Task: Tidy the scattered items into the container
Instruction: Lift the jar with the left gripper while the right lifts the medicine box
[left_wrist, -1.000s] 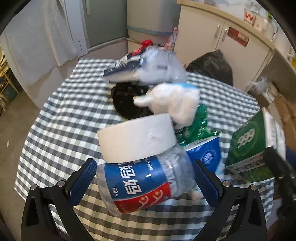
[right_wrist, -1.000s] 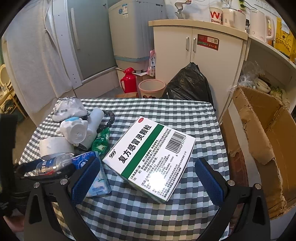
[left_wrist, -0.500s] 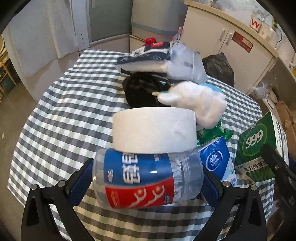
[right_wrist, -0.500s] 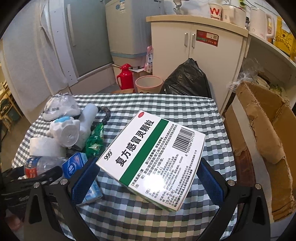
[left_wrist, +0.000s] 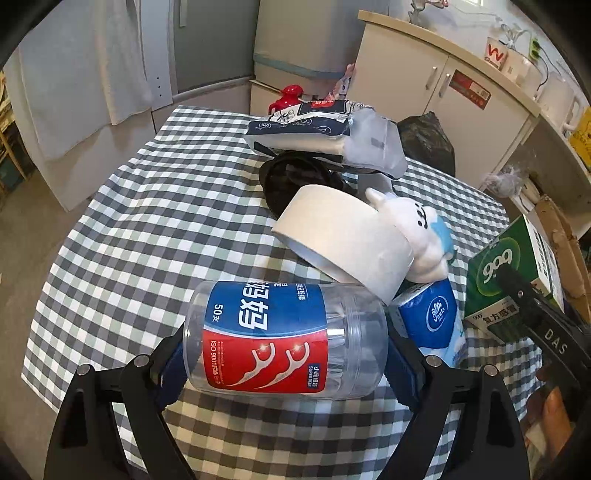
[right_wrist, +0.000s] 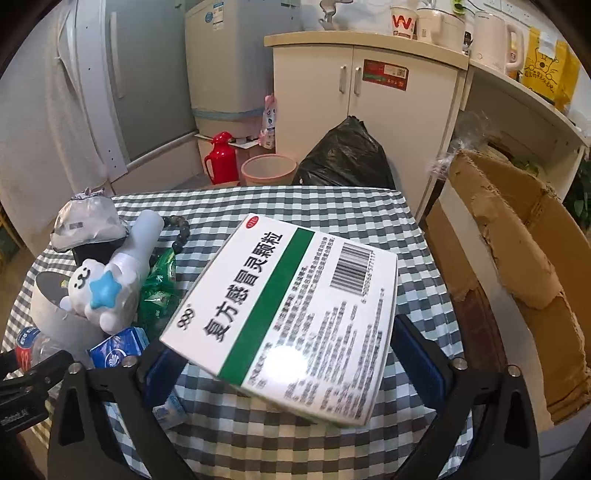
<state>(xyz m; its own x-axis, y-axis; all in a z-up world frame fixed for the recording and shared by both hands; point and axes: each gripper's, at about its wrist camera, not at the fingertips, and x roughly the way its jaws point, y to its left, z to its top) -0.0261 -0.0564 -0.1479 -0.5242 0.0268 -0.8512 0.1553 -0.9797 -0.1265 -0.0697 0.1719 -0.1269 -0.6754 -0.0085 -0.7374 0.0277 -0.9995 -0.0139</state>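
My left gripper (left_wrist: 286, 354) is shut on a clear floss-pick jar (left_wrist: 284, 338) with a blue and red label, held on its side just above the checked table (left_wrist: 155, 229). My right gripper (right_wrist: 288, 362) is shut on a white and green medicine box (right_wrist: 291, 295), lifted and tilted over the table; the same box (left_wrist: 517, 266) shows at the right of the left wrist view. A white tape roll (left_wrist: 347, 240), a white plush toy (left_wrist: 417, 229), a blue tissue pack (left_wrist: 432, 314) and a wipes pack (left_wrist: 321, 129) lie in a heap behind the jar.
A torn cardboard box (right_wrist: 517, 266) stands off the table's right edge. Behind the table are a black rubbish bag (right_wrist: 343, 155), a pink bin (right_wrist: 267, 170), a red flask (right_wrist: 221, 158) and white cabinets (right_wrist: 369, 96). A green packet (right_wrist: 159, 291) and dark beads (right_wrist: 181, 232) lie among the heap.
The left gripper has risen and pulled back with the jar, which has rotated so the red label faces the camera. The right gripper has lifted the medicine box closer and tilted it.
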